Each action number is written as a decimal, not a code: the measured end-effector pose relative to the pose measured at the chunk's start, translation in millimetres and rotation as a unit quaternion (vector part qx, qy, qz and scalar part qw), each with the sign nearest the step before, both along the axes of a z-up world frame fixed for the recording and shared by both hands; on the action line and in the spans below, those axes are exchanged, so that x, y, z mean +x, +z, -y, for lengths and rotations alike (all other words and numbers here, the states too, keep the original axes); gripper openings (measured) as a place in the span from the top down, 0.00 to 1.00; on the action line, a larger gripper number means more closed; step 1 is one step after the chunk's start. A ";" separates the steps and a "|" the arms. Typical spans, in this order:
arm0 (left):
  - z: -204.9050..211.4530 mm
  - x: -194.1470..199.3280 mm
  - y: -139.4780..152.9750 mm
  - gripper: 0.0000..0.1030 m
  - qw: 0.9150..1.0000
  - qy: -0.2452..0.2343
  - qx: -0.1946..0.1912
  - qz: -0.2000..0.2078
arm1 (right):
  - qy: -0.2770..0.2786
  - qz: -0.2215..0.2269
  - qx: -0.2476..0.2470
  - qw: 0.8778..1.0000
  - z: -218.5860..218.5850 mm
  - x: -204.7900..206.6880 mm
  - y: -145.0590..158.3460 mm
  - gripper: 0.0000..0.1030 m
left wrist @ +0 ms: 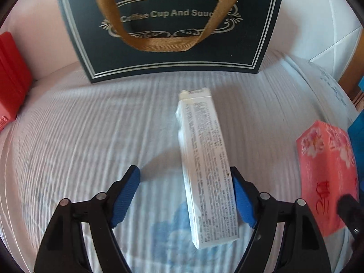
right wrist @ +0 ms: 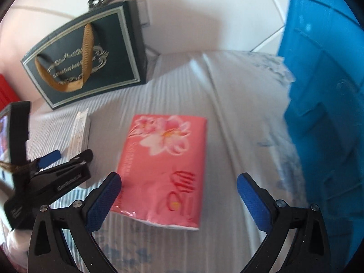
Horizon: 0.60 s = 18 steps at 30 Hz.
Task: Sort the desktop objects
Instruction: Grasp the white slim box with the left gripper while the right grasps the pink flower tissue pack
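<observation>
Blue bin [right wrist: 323, 113], seemingly, rightward only.

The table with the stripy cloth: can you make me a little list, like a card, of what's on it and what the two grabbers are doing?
surface: white striped cloth
middle: long white box, lying flat
right of it: pink tissue pack with flower print
back: dark gift bag, standing, brown ribbon handle
far left: red object, partly seen
far right: blue bin
left gripper: open, white box between the jaws, nearer the right pad
right gripper: open, over the pink pack's near end
</observation>
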State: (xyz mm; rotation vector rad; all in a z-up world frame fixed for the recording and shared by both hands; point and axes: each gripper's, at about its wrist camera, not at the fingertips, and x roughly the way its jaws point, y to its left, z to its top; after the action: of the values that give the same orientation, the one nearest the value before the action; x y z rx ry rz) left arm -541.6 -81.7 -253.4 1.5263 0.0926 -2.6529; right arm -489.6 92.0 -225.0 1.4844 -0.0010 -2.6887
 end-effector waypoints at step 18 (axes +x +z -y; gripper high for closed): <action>10.1 7.8 -3.2 0.21 1.000 -0.002 -0.003 -0.024 | 0.000 0.024 -0.031 0.999 16.3 -6.7 -43.7 0.00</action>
State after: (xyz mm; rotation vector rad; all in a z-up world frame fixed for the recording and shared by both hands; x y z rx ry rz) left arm -533.8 -91.8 -256.7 1.4617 0.0844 -2.6917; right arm -496.3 75.8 -268.7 1.5293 -0.0866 -2.6273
